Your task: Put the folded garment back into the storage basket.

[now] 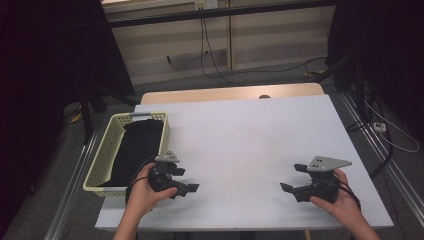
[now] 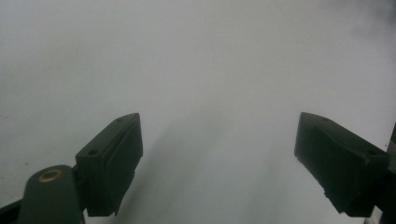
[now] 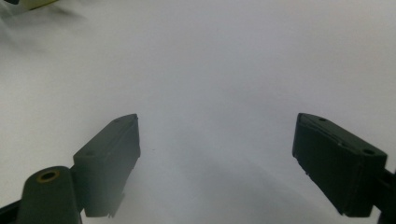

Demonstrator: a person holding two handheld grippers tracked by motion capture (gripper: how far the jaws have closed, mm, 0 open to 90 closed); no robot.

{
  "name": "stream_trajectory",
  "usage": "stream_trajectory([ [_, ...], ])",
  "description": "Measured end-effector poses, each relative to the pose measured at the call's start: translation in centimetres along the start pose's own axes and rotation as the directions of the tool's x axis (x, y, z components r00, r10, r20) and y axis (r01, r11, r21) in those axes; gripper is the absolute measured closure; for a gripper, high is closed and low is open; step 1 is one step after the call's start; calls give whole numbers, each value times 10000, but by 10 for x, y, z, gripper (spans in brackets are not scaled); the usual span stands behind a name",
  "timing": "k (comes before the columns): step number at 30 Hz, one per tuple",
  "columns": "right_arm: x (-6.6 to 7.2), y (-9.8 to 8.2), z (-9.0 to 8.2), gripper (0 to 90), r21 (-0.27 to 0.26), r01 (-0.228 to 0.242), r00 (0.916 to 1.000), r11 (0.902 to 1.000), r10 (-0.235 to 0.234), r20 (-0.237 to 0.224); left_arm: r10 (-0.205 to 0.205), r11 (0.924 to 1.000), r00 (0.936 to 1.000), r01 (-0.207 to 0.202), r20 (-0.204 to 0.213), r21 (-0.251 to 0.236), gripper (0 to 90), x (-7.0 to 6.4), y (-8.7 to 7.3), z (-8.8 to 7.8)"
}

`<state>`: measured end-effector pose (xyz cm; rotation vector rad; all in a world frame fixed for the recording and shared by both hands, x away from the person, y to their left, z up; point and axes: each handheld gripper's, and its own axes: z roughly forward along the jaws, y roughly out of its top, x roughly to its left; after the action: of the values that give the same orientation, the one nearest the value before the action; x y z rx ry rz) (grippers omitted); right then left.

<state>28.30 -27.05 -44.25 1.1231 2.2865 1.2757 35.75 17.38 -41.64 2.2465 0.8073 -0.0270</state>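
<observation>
A pale yellow plastic basket (image 1: 102,150) stands at the table's left edge with a folded black cloth (image 1: 134,150) lying inside it. My left gripper (image 1: 186,180) rests low over the table just right of the basket's near corner, pointing right, its jaws wide apart with nothing between them (image 2: 218,154). My right gripper (image 1: 294,178) sits near the front right of the table, pointing left, also open and empty (image 3: 217,154). Both gripper views look onto bare white tabletop.
The white table (image 1: 250,135) has a wooden strip (image 1: 230,93) along its far edge. Black cables (image 1: 210,55) run over the floor behind, and dark stands (image 1: 90,100) flank the table. A yellow corner of the basket (image 3: 37,3) peeks in at the right gripper view's top left.
</observation>
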Motion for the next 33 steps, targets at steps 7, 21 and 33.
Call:
stream_trajectory([
  [7,-2,-3,-3,142,-42,-69,10000,10000,69,4,10,10000,9999,-9,102,-44,152,-1,-2,0],
  [21,-4,-7,-8,135,-8,-59,10000,10000,59,-4,130,9998,9996,-126,245,-179,150,-4,-9,1],
  [33,-6,-12,-11,132,41,-136,9999,9999,136,20,198,9998,9995,-197,226,-38,146,-7,-13,4],
])
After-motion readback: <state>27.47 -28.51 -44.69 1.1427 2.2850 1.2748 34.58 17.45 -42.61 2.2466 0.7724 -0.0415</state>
